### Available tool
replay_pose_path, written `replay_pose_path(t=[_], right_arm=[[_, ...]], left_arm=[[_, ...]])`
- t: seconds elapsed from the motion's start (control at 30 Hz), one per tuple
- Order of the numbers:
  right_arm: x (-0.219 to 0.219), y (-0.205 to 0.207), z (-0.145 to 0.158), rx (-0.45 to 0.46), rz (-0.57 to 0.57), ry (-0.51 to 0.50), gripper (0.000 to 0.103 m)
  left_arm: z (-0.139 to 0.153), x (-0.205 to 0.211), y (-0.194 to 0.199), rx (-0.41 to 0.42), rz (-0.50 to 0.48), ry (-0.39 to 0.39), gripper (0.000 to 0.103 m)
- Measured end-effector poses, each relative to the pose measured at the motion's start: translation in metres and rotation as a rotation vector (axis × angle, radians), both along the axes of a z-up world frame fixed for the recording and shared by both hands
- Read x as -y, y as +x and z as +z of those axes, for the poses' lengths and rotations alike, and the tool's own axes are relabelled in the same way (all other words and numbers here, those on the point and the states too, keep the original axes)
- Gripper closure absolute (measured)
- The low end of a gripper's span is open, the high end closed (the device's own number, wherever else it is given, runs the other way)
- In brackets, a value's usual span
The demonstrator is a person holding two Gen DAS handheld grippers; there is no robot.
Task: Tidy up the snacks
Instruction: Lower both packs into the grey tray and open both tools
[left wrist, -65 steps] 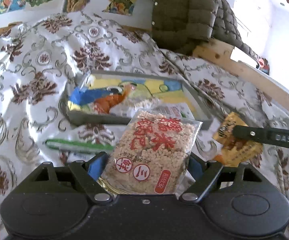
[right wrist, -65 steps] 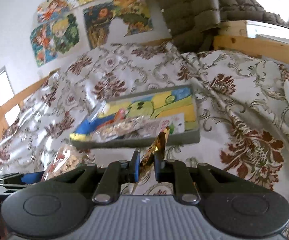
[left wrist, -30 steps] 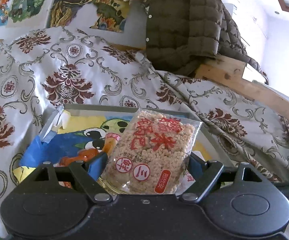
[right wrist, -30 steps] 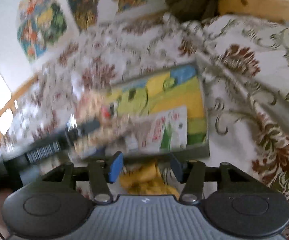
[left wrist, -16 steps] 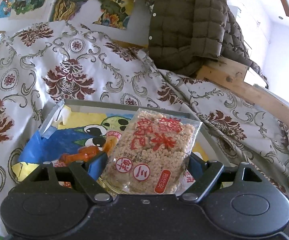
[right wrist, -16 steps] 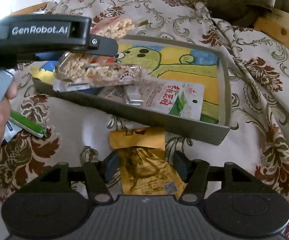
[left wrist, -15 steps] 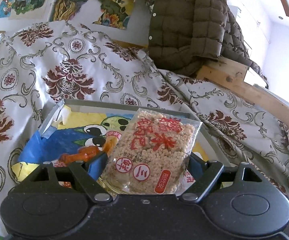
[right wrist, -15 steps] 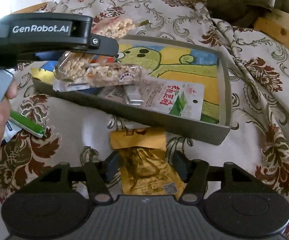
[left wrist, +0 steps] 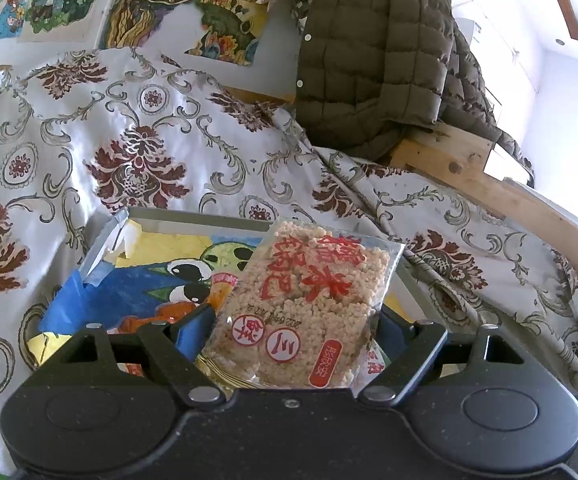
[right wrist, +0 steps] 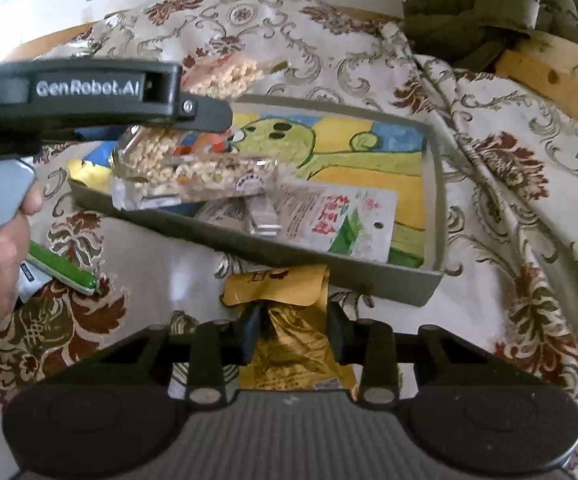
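1. the left gripper [left wrist: 295, 320] clamps a clear pack of puffed rice cake [left wrist: 309, 308] by its sides, jaws wide, held over the near-left part of the grey tray [right wrist: 435, 276].
2. the right gripper [right wrist: 293, 338] is closing around a gold snack pouch [right wrist: 289, 320] lying on the patterned bedcover [right wrist: 489, 160] just outside the tray's near edge; the pads seem not yet pressed on it.
3. a white-and-green packet [right wrist: 341, 222] lies in the tray's near-right part.
4. a green stick pack [right wrist: 63, 270] lies by the person's hand [right wrist: 3, 256], partly hidden.
5. an olive quilted jacket [left wrist: 381, 64] hangs over the wooden frame [left wrist: 489, 184].
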State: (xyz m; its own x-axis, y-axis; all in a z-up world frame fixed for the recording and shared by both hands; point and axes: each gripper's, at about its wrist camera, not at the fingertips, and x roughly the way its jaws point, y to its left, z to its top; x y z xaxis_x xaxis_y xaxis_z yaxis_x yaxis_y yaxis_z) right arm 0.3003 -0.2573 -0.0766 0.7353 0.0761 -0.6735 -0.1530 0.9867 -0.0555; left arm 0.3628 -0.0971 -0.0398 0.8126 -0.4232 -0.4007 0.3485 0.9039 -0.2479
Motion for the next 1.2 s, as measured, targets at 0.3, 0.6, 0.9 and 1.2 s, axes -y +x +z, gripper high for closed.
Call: replay_pose_path(t=[0.3, 0.6, 0.9, 1.2], right_arm=[[0.016, -0.004, 0.042, 0.203, -0.073, 0.057, 0.065], [0.05, 0.053, 0.042, 0.252, -0.141, 0.201, 0.065], [0.051, 0.066, 0.016, 0.164, -0.175, 0.225, 0.071], [0.051, 0.062, 0.018, 0.161, -0.188, 0.231, 0.058]], left_arm=[[0.0, 0.001, 0.003, 0.002, 0.012, 0.012, 0.018], [-0.013, 0.013, 0.012, 0.029, 0.017, 0.113, 0.018], [-0.016, 0.017, 0.021, 0.036, 0.037, 0.181, 0.018], [-0.015, 0.01, 0.025, 0.001, 0.028, 0.127, 0.014]])
